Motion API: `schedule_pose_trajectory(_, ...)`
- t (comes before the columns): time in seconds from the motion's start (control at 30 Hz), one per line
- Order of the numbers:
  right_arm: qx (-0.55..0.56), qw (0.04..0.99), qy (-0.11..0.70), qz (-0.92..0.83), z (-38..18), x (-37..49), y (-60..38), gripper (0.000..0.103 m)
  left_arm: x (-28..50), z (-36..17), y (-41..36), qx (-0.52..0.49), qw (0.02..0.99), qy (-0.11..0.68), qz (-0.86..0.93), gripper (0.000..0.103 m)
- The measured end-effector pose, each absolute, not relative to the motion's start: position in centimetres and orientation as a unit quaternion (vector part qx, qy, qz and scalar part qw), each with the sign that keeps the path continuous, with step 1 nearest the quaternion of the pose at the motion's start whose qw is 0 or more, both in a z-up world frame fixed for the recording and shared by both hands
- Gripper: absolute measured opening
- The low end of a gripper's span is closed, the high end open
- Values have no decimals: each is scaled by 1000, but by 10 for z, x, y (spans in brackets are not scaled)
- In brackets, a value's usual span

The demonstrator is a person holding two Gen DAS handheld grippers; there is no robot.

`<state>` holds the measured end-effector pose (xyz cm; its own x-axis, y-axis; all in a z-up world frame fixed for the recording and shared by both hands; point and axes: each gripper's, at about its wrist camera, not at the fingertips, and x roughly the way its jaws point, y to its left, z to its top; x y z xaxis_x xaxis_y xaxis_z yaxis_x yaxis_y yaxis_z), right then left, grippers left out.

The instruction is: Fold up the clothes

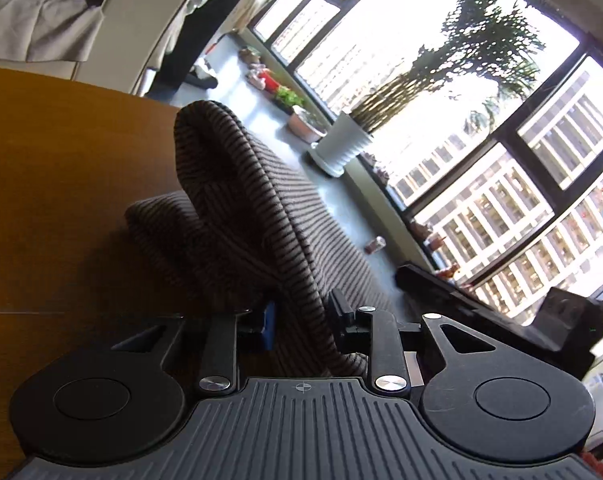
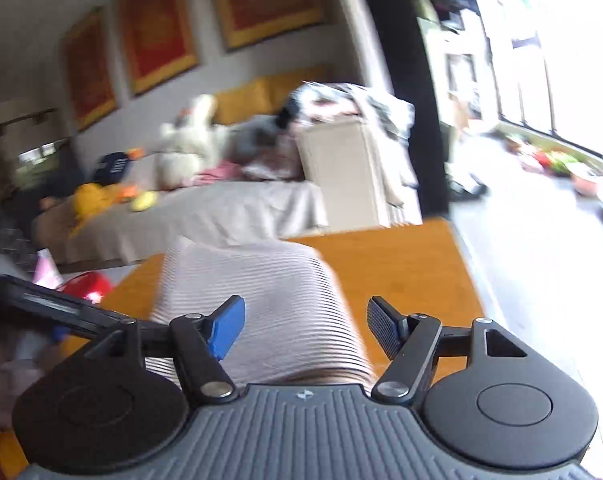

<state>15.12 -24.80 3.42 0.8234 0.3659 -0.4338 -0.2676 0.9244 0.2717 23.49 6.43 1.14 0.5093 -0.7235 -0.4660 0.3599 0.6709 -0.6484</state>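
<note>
on wooden table (image 1: pixel 61 184), left claw (image 1: pixel 303 320) pinching striped garment (image 1: pixel 237 200); right claw (image 2: pixel 305 330) spread

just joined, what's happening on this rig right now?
A person with a handheld tool in each hand is folding a brown-and-black striped knit garment on an orange-brown wooden table. The left tool is pinched on a raised fold of the fabric. The right tool is open, its fingers either side of the garment but not pressing it. The fold isn't finished.

Bare table (image 2: pixel 413 264) beside bunched striped garment (image 2: pixel 261 300)
</note>
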Motion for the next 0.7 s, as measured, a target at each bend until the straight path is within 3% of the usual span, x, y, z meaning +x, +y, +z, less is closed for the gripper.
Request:
schedule_pose_trajectory(0.17, 108, 948, 261, 145, 22, 163, -250, 76, 237, 12, 48, -240, 828, 374, -342, 25)
schedule_pose_trajectory(0.4, 97, 945, 267, 163, 13, 170, -245, 82, 241, -35, 64, -264, 817, 423, -290, 29)
schedule_pose_trajectory(0.57, 3, 951, 272, 150, 6, 167, -207, 84, 237, -17, 76, -223, 849, 399, -264, 29)
schedule_pose_trajectory(0.7, -21, 954, 266, 134, 6, 157, -191, 84, 227, 31, 85, -190, 894, 314, -259, 30)
